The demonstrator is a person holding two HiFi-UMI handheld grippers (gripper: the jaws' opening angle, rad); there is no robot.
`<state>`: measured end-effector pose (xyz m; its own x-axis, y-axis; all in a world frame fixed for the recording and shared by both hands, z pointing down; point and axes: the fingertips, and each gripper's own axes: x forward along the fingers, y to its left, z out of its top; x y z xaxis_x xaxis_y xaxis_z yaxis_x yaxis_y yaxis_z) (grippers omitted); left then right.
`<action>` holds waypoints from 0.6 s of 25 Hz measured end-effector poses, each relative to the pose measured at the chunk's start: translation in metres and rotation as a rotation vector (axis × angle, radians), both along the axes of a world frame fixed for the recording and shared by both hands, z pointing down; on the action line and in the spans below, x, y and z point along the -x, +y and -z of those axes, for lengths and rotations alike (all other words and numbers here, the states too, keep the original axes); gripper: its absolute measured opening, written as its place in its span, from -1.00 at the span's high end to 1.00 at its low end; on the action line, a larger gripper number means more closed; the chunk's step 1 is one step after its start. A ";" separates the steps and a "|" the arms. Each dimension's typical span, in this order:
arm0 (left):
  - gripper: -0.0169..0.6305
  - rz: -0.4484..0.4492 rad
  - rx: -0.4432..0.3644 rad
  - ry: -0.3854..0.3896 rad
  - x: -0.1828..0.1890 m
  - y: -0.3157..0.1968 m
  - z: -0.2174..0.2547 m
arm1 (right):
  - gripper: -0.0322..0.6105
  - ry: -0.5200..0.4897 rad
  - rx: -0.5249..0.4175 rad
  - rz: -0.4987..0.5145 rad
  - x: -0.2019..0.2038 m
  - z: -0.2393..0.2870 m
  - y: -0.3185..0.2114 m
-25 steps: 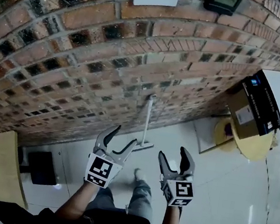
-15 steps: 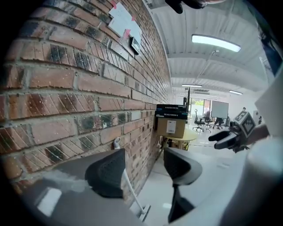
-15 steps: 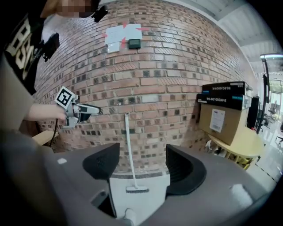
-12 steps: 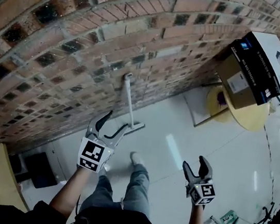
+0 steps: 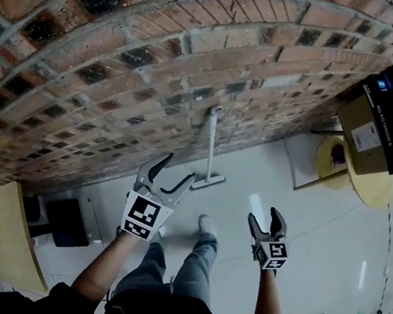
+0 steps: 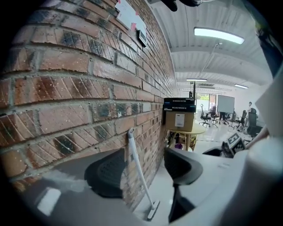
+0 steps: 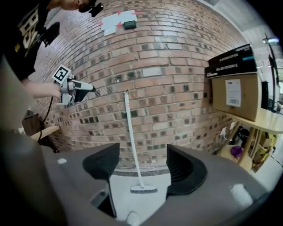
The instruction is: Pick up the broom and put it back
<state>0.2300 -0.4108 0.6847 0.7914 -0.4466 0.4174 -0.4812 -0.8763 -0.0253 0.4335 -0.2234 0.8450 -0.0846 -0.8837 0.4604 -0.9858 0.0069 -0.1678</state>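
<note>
Brick wall (image 5: 122,68); broom (image 5: 210,151) leans handle-up, head down; left gripper (image 5: 179,168) fingers just widened, right gripper (image 5: 264,216) wide

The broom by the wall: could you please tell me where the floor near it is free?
The white floor is bare between the broom and the round table, and before the broom's head. Crowded: around that table with its cardboard box, and left by the dark object.

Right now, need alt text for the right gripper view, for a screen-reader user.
A white broom leans against a brick wall, head on the pale floor, framed beyond the right gripper's open, empty jaws. At upper left a person's hand holds the left gripper; at right a cardboard box sits on a wooden table.
</note>
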 end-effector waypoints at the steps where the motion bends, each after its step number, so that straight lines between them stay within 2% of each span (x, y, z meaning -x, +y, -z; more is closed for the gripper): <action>1: 0.07 0.015 -0.004 0.003 0.005 -0.004 0.002 | -0.14 -0.004 -0.010 0.027 0.009 -0.003 -0.021; 10: 0.07 0.193 -0.026 0.040 0.059 -0.023 0.025 | -0.14 -0.075 -0.085 0.166 0.073 -0.002 -0.214; 15: 0.07 0.277 -0.030 0.047 0.090 -0.022 0.032 | -0.10 -0.129 -0.054 0.157 0.100 -0.007 -0.290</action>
<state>0.1405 -0.4332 0.6524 0.6555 -0.6605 0.3662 -0.7037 -0.7102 -0.0212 0.3336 -0.5129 0.8517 -0.2787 -0.8782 0.3886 -0.9421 0.1715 -0.2881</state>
